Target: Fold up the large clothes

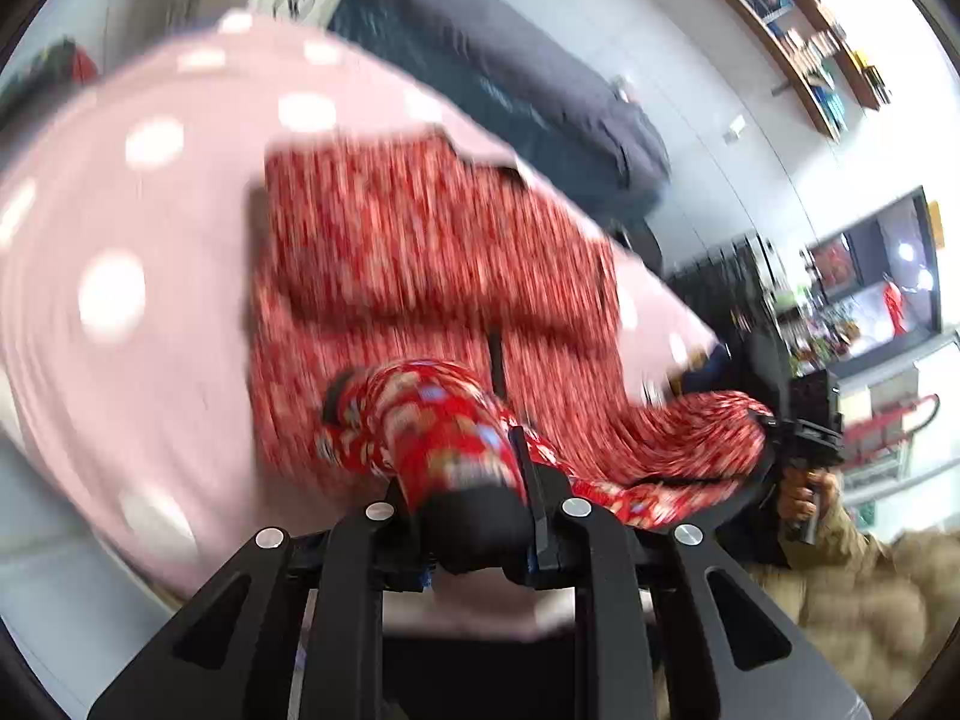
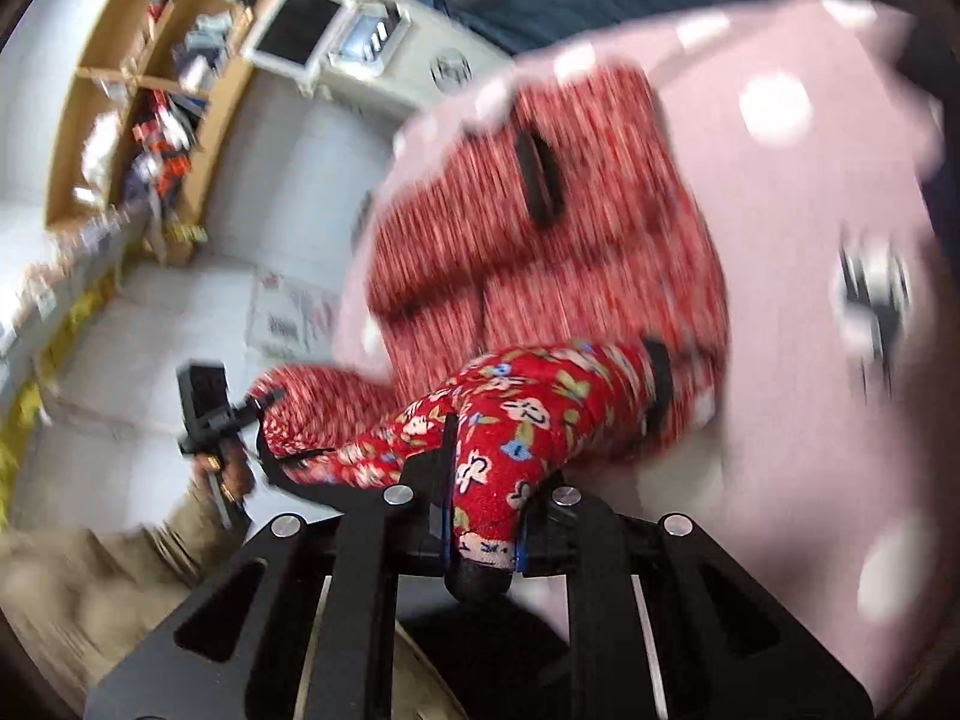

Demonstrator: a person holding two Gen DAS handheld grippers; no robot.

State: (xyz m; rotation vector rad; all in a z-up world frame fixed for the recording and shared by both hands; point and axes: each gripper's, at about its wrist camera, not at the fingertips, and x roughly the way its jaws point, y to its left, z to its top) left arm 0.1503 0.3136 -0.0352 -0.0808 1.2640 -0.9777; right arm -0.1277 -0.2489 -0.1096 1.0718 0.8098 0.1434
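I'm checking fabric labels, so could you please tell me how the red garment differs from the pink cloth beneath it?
The red floral garment carries a dense flower print; the pink cloth has plain white dots. The garment is partly lifted, pinched in the left gripper and right gripper; the cloth lies spread flat, much wider. Both are soft textiles.

Nothing readable anywhere, honestly. Too much motion blur. Some round dark logo on the white cabinet [image 2: 451,69], but can't make out a single letter. Printed sheets on the floor [image 2: 288,315] with red and black marks, all smeared. Book spines on the wall shelf [image 1: 822,54] way too small to read.
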